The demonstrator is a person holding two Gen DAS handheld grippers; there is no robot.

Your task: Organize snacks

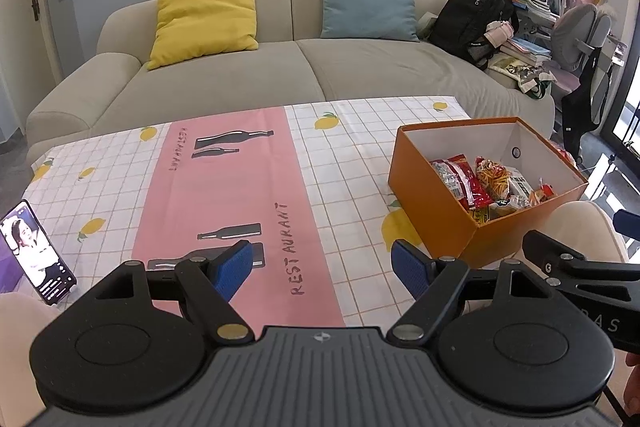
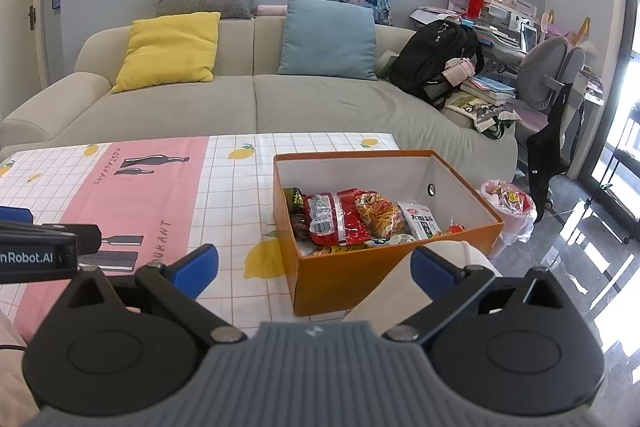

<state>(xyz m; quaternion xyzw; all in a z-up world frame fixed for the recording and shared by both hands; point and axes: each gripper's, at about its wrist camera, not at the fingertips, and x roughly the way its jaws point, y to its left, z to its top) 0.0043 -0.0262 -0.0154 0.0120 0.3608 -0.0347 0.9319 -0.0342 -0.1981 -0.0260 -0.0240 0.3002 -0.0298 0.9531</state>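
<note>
Orange box on the worktop, toward its right end, snack packets piled in the near half, far half bare. Both sets of jaws spread wide, gripping nothing: left gripper low over the pink strip of the cloth, right gripper low at the box's near wall. No loose snack visible on the cloth (packing apparently finished, or nearly so). Box ahead and right of the left gripper, almost dead ahead of the right one, so right nearer. Long axis running away from the jaws toward the sofa. Phone propped at the left edge.
</note>
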